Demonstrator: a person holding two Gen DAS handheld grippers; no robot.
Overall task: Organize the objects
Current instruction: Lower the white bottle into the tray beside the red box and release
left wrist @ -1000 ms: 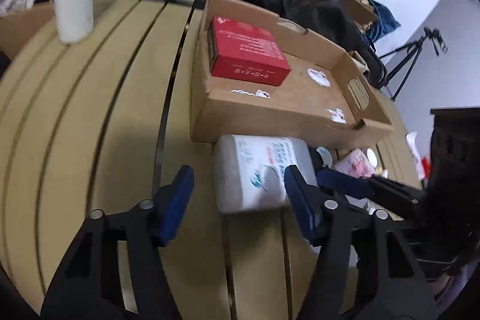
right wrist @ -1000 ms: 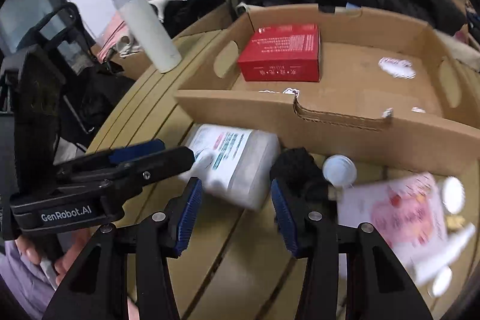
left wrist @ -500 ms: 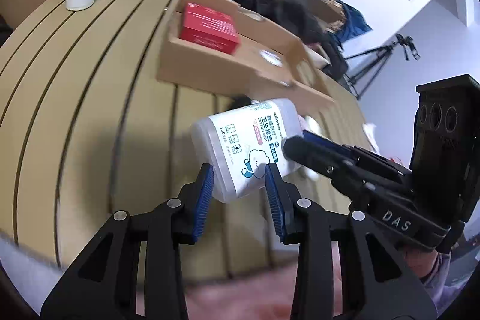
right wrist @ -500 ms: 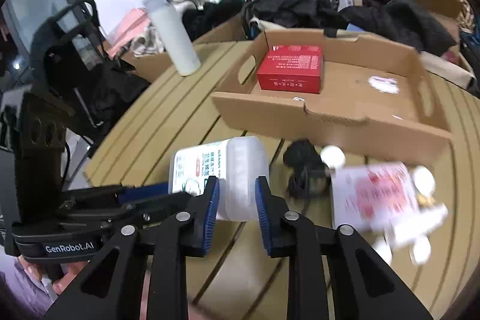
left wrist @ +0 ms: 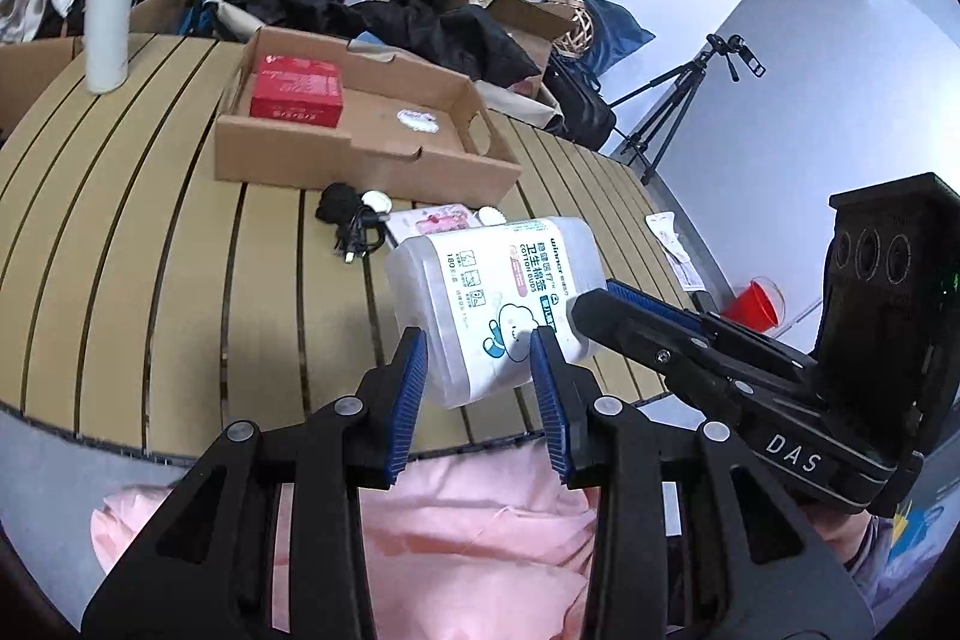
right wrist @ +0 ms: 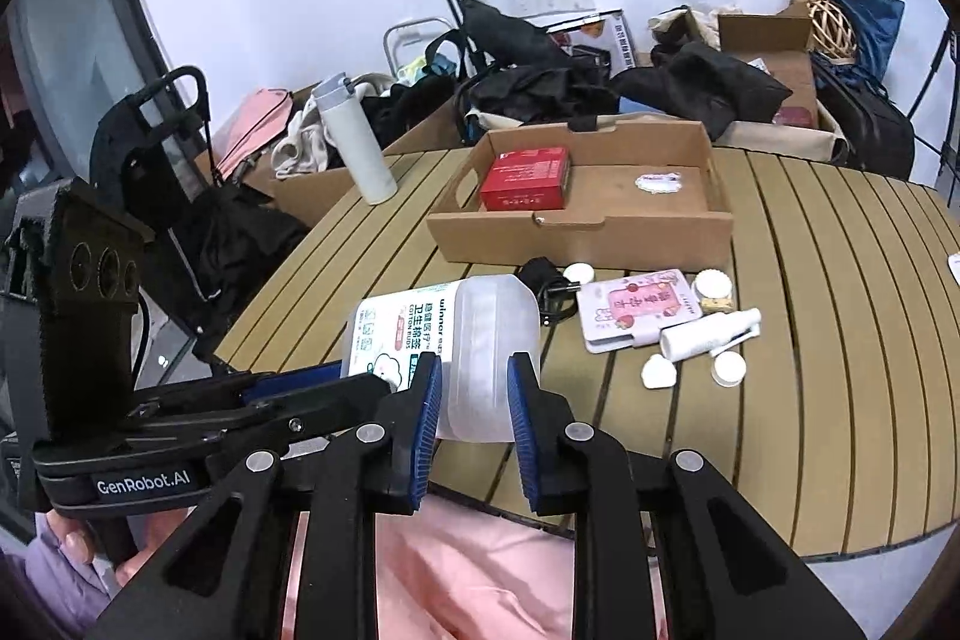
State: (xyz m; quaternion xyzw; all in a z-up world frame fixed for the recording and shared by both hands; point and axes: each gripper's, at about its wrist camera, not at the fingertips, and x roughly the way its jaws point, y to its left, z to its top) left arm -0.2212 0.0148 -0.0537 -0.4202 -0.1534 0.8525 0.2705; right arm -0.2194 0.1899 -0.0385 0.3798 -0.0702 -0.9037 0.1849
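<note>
Cotton bud container [left wrist: 495,307] is up off the worktop [left wrist: 180,244], held out past the near side of the cardboard tray [left wrist: 366,160], over the worktop's front edge. Both grippers are on it at once.

Risks as I read them:
- Double grip on a smooth translucent plastic tub. If the two hands pull at different angles, it could twist out of one pair of pads or crack at the squeezed wall.
- It's tilted, label sideways. If one side lets go early, the remaining grip sits near one end and the tub would likely swing down.
- A drop here lands on the worktop's front edge or the pink cloth [left wrist: 468,532] below, not in the tray.
- Path to the tray passes over the black cable bundle [left wrist: 348,220], pink card pack [right wrist: 639,307] and the small white caps [right wrist: 729,370] just in front of the tray. A low carry could sweep those.

Pose:
- Left hand-held gripper [left wrist: 478,349]: pointing forward toward the tray, jaws narrowed onto the tub's near end, pads touching both sides.
- Right hand-held gripper [right wrist: 474,379]: coming in from the right, clamped on the plain end of the tub, jaws about as narrow. In the left view its fingers cross in front, level and aimed left.

Tray holds a red box [left wrist: 297,94] at its far-left corner; the rest of its floor is free. White bottle [left wrist: 108,4] stands left of the tray, well apart.
</note>
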